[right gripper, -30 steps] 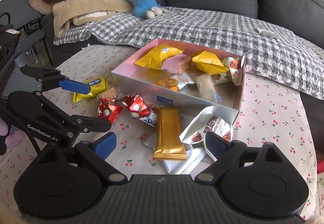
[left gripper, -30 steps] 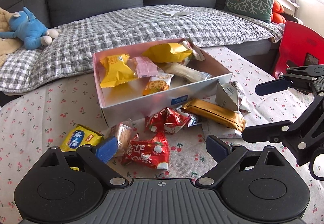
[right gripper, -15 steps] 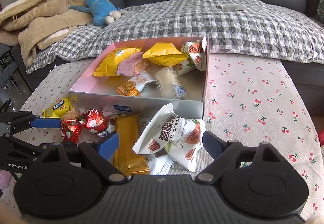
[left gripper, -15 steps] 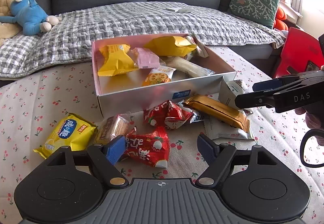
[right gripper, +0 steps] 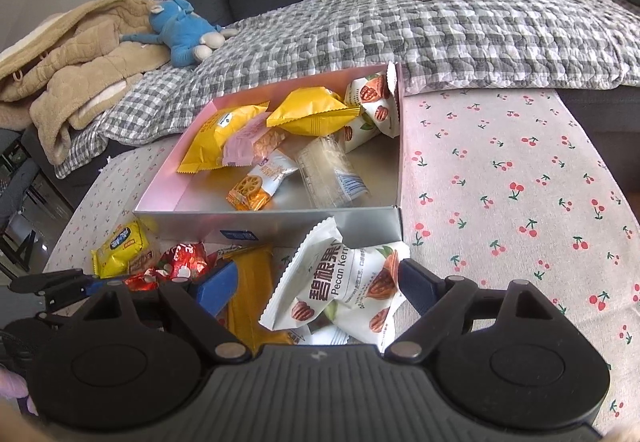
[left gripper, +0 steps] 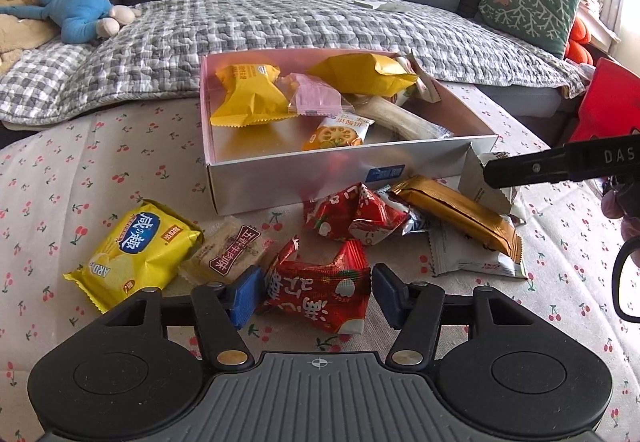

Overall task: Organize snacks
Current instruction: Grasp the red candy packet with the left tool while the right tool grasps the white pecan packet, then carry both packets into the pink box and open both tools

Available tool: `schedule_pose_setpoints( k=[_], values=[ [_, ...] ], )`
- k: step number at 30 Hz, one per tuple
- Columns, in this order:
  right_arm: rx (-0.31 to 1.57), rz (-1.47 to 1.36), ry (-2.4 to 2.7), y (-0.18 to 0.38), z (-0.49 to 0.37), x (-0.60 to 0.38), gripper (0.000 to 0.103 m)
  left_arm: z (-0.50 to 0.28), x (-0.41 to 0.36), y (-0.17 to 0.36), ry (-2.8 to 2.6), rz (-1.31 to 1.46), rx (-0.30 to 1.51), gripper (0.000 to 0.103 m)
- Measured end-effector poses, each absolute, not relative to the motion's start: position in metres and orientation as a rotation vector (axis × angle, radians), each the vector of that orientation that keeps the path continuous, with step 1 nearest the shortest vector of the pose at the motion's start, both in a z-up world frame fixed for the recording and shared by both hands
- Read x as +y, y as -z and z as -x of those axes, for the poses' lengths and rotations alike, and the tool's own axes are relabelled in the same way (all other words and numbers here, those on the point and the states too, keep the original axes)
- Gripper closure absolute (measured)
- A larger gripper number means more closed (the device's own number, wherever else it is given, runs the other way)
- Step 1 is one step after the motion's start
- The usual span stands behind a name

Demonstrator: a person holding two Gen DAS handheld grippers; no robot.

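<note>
An open silver box with a pink inside (left gripper: 280, 178) holds several snack packets. Loose snacks lie on the table in front of it. My left gripper (left gripper: 316, 294) is open with its jaws on either side of a red packet (left gripper: 320, 292). A second red packet (left gripper: 354, 212), a gold bar (left gripper: 456, 214) and a yellow cracker packet (left gripper: 134, 252) lie nearby. My right gripper (right gripper: 316, 288) is open around a white pecan packet (right gripper: 340, 286); the same box (right gripper: 304, 224) is just beyond it.
A cherry-print cloth (right gripper: 500, 178) covers the table. A grey sofa with a checked quilt (left gripper: 280, 18), a blue plush toy (left gripper: 80, 8) and a green cushion (left gripper: 528, 4) stands behind. A red chair (left gripper: 608, 102) is at the right.
Both grippers moved forward and down toward the loose snacks. The left jaws narrowed around the red packet. The right gripper came over the pecan packet.
</note>
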State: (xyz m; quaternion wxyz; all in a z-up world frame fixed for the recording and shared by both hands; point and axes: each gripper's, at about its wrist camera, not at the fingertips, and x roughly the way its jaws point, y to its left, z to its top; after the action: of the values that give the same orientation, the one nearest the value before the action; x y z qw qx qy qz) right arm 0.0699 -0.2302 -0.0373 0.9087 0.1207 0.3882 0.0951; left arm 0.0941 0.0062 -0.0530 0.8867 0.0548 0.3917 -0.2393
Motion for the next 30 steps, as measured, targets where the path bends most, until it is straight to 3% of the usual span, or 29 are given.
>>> schedule_pose_setpoints(
  k=[8, 17, 20, 22, 30],
  values=[
    [0.847, -0.306, -0.153, 0.051, -0.079, -0.242, 0.023, -0.093, 0.005, 0.054, 0.492, -0.124, 0.811, 0.046],
    [0.849, -0.343, -0.161, 0.057, -0.08, -0.241, 0.025, -0.091, 0.006, 0.054, 0.456, -0.112, 0.803, 0.056],
    [0.841, -0.363, -0.162, 0.056, -0.077, -0.244, 0.03, -0.09, 0.006, 0.054, 0.449, -0.113, 0.803, 0.059],
    [0.84, -0.356, -0.154, 0.055, -0.075, -0.245, 0.04, -0.089, 0.005, 0.053, 0.449, -0.115, 0.803, 0.06],
    [0.84, -0.39, -0.145, 0.054, -0.071, -0.247, 0.047, -0.086, 0.004, 0.05, 0.453, -0.119, 0.8, 0.063]
  ],
)
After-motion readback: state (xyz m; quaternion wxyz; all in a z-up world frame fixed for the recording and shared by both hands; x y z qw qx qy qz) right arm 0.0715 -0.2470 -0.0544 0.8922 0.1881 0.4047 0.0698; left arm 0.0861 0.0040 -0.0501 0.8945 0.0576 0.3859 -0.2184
